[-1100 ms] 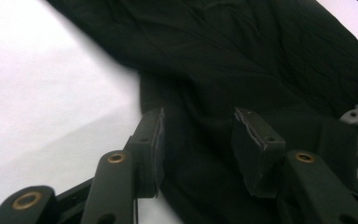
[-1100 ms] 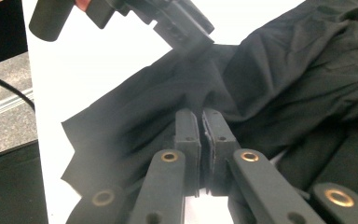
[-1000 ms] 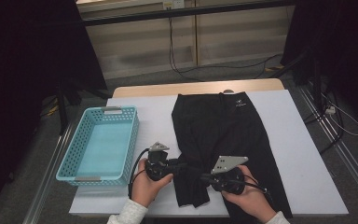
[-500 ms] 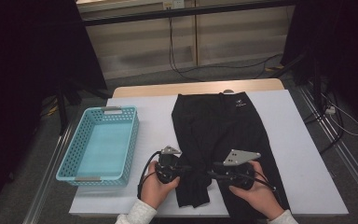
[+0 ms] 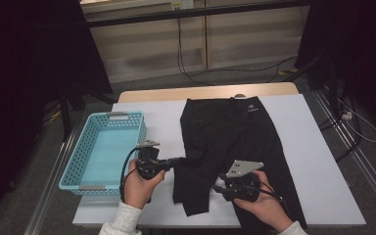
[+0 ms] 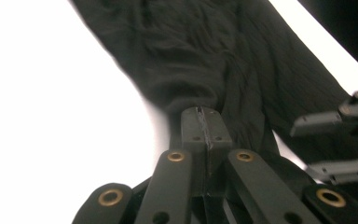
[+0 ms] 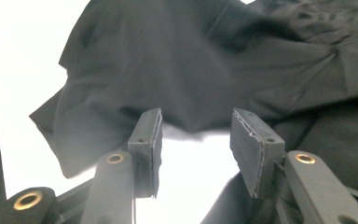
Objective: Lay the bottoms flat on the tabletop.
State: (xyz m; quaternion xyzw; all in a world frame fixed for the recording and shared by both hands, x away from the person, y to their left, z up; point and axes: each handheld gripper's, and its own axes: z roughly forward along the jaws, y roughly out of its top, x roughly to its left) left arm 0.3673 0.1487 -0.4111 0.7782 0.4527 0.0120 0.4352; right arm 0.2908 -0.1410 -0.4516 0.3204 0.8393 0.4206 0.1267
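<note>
Two grippers work the black fabric trousers (image 5: pixel 235 142): my left gripper (image 6: pixel 206 122) pinches their leg edge beside the turquoise perforated plastic basket (image 5: pixel 103 152) for folding; my right gripper (image 7: pixel 196 140) has just been opening, jaws released.

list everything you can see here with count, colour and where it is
black fabric trousers: one, black, spread down the middle of the table, the near left leg pulled up and bunched
light blue perforated plastic basket: one, light blue, on the table's left side, nothing in it
white table top: one, white, with a wooden strip along its far edge
black cables: a few, black, on the floor beyond the table
left gripper: one, black, jaws closed on the trouser fabric
right gripper: one, black, jaws have just been opening and stand apart with nothing between them, over the trousers
hands: two, left hand and right hand, at the near edge, white sleeves
</note>
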